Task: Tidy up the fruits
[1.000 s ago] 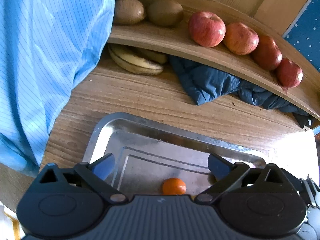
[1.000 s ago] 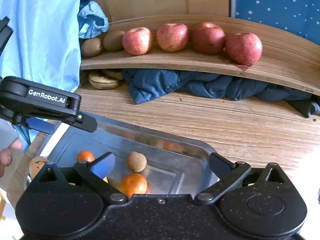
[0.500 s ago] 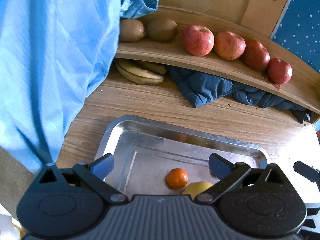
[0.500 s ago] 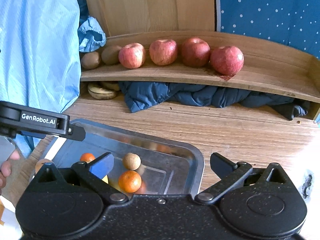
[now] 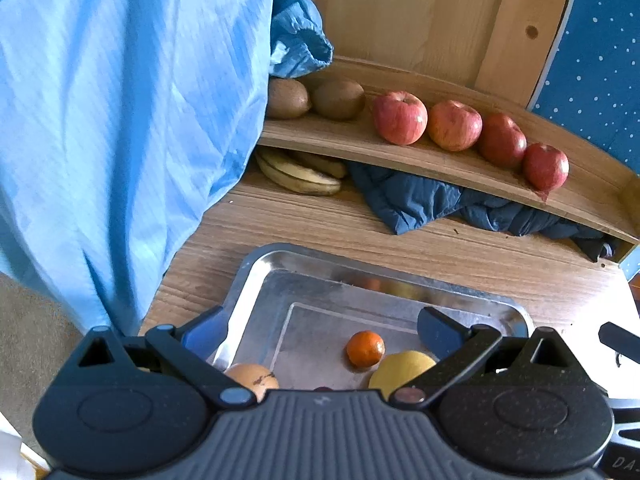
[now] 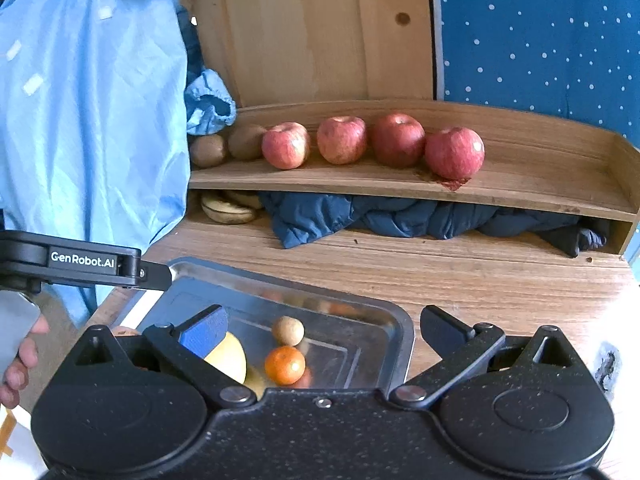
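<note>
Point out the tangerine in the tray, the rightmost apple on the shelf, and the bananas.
tangerine (image 6: 285,365): right wrist view, middle of its peel.
rightmost apple (image 6: 454,153): right wrist view, centre of its red front.
bananas (image 5: 298,175): left wrist view, middle of the front banana, under the shelf.

You see four red, faintly streaked apples (image 6: 372,146) on the pale wooden shelf (image 6: 520,192), two brown kiwis (image 6: 226,147) at its 9 o'clock end. Silver metal tray (image 6: 400,344): orange mandarin (image 6: 285,365), yellow lemon (image 6: 228,356), tan round fruit (image 6: 287,331). Navy cloth (image 6: 400,216), white-dotted blue panel (image 6: 540,40), striped light-blue fabric (image 5: 120,120).
</note>
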Demonstrator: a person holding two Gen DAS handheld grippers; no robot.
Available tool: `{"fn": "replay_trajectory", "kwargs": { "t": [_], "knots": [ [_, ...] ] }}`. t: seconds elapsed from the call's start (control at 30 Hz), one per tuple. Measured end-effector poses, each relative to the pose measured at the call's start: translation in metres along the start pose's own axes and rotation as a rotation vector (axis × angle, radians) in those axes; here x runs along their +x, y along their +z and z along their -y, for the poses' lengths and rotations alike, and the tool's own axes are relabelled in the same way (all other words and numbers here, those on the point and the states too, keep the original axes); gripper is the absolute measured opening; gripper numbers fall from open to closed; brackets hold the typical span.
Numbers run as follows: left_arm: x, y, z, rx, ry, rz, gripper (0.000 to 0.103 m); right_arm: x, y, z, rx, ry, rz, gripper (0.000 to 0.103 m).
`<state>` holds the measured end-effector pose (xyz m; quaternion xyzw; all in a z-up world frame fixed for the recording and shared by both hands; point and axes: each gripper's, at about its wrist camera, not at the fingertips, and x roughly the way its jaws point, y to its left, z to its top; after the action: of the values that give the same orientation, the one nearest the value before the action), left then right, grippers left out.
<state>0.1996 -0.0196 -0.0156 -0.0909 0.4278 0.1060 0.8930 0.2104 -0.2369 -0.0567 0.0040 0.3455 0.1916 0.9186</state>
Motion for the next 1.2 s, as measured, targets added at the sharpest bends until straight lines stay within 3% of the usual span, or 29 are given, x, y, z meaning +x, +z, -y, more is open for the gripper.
{"fn": "replay_trajectory", "kwargs": {
  "t": [0.33,0.47,0.63,0.83,1.2],
  "knots": [
    [-0.026,-0.019,-0.006,0.007,0.049,0.032,0.102,-0.01,-0.015,0.001,0.069,0.019,-0.012,0.102],
    [-0.03,-0.025,-0.012,0.024,0.057,0.027,0.102,-0.013,-0.022,-0.011,0.024,0.026,-0.014,0.102],
    [-0.032,-0.027,-0.023,0.014,0.028,0.043,0.102,-0.02,-0.023,-0.028,-0.055,0.017,0.023,0.102],
    [-0.034,-0.026,-0.042,0.003,-0.014,0.07,0.102,-0.021,-0.025,-0.036,-0.034,-0.023,0.023,0.102],
    [-0.039,-0.036,-0.071,0.098,-0.111,0.12,0.102,-0.043,-0.036,-0.065,0.027,-0.176,0.074,0.102]
  ]
}}
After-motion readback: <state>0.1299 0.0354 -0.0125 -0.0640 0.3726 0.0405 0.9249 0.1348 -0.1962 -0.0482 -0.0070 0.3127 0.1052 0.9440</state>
